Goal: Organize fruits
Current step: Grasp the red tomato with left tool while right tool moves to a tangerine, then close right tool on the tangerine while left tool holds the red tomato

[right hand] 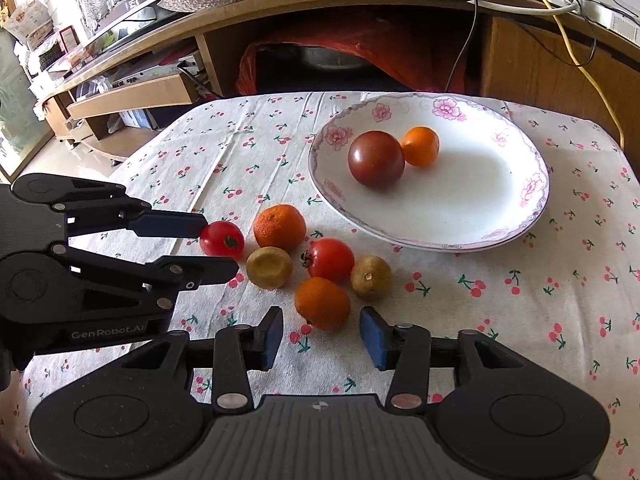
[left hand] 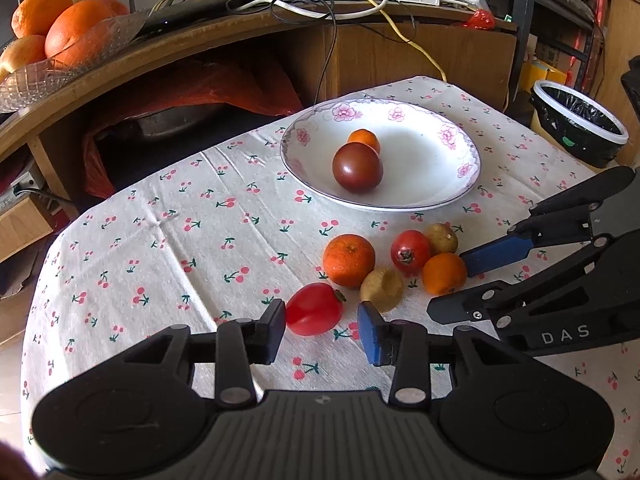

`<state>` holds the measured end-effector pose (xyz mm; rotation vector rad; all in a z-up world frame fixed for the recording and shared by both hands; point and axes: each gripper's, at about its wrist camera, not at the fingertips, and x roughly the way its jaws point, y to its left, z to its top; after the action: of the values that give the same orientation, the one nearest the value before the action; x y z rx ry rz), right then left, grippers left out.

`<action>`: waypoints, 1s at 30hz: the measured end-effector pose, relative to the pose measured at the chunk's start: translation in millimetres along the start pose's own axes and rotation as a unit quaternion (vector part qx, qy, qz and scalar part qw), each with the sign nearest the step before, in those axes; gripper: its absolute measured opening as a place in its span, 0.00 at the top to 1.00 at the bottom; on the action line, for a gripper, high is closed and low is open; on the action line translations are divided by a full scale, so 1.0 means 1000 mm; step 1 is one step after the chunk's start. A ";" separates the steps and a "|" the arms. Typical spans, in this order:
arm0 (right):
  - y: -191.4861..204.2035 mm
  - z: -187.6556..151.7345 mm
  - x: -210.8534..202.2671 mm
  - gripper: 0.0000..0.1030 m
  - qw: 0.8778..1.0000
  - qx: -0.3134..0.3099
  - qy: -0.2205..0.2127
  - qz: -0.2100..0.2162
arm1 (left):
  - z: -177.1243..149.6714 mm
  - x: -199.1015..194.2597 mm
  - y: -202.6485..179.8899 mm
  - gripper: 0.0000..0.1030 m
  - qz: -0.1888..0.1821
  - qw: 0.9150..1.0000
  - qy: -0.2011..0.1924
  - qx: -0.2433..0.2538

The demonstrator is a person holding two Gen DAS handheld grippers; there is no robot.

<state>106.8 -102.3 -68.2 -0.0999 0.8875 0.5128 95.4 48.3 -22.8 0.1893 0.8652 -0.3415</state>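
I hold my left gripper [left hand: 322, 330] apart around the red tomato [left hand: 315, 309] at lower centre, and my right gripper [right hand: 321, 338] apart before the small orange [right hand: 322, 303], so both can go to the plate [left hand: 432, 200].

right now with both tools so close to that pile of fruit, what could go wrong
1. The left tool straddles the red tomato with its jaws open; squeezing hard may bruise it.
2. The loose fruits lie packed together, so the right tool closing on the small orange may nudge its neighbours into rolling.
3. The plate already holds a dark tomato touching an orange fruit; a dropped fruit could knock them.
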 end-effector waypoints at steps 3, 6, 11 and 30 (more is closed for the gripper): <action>-0.003 0.001 0.000 0.72 1.000 0.005 0.000 -0.002 | 0.002 -0.002 0.001 0.54 -0.001 1.000 -0.003 0.002; -0.005 0.001 -0.001 0.77 1.000 0.010 0.002 0.005 | 0.004 -0.002 0.003 0.54 -0.002 1.000 -0.004 0.001; -0.002 0.000 -0.001 0.77 1.000 -0.001 0.002 0.000 | 0.004 0.004 0.003 0.53 -0.004 1.000 0.005 0.010; -0.003 0.000 -0.006 0.78 1.000 -0.004 0.016 0.007 | -0.001 0.008 -0.003 0.60 -0.013 0.999 0.035 0.002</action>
<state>105.3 -107.2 -64.0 -0.1083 0.9177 0.5292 98.2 44.1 -29.2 0.1950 0.9367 -0.3627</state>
